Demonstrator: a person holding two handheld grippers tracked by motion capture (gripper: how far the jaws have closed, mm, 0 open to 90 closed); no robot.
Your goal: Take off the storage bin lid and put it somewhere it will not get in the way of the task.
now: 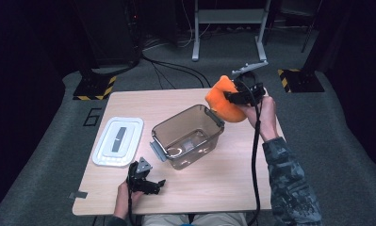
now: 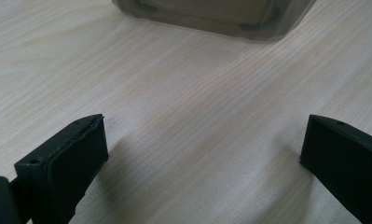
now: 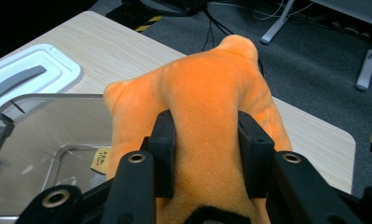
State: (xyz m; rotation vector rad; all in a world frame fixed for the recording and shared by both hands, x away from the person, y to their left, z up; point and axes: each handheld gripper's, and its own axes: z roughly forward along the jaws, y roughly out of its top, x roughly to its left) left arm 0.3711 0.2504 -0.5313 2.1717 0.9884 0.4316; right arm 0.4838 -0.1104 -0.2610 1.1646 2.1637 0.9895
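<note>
The right gripper (image 3: 206,154) pinches an orange plush toy (image 3: 207,93), held above the far right rim of the clear bin (image 1: 188,136); its small tag is unreadable. The left gripper (image 2: 204,154) rests spread on the table (image 2: 174,93), near edge, the bin's base cut off above. A white lid (image 1: 118,140) lies left.

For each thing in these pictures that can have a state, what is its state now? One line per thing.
Container: open, empty, upright on the table.
Lid: off, flat on the table left of the container.
Orange plush toy: gripped, held in the air by the container's far right rim.
Right gripper: shut on the orange plush toy.
Left gripper: open, holding nothing, low over the table.
</note>
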